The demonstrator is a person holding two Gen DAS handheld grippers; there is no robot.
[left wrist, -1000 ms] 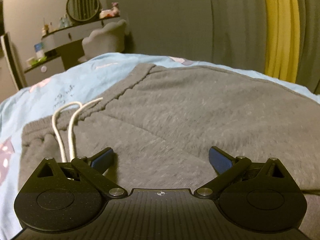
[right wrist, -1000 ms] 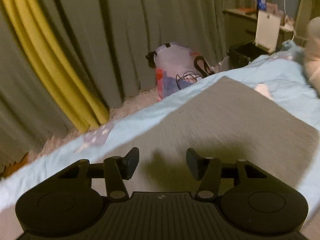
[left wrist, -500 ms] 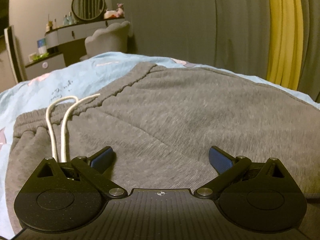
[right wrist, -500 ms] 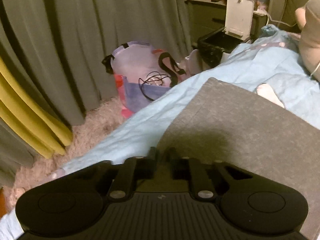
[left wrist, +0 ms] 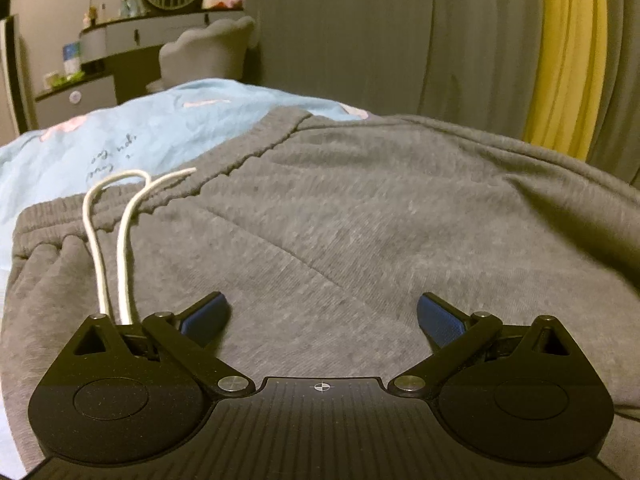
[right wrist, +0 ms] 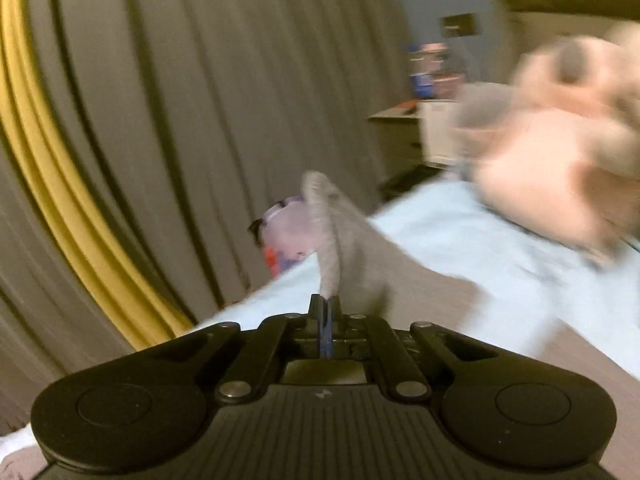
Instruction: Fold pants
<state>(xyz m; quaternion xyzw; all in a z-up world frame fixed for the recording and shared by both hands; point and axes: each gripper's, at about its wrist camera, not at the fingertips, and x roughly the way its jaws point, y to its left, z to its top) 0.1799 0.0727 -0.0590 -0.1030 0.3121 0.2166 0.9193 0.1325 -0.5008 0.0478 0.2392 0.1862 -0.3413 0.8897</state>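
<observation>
Since a second ago the right gripper (right wrist: 325, 312) has closed on a corner of the grey pants (left wrist: 360, 220) and swung sideways, lifting it off the blue bed (right wrist: 460, 236); that view is blurred. Its fingers are clamped on the cloth. Pointing downward, the left gripper (left wrist: 322, 314) hovers over the pants, fingers (left wrist: 438, 318) apart, holding nothing. Beyond, the waistband with its white drawstring (left wrist: 124, 236) runs left toward the far side.

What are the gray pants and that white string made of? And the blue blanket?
The pants look like soft knit cotton or fleece: a fuzzy, matte, speckled surface with a ribbed waistband. The string seems to be braided cotton cord, round and dull white. The blanket looks like thin, smooth woven cloth with fine wrinkles and printed writing.
</observation>
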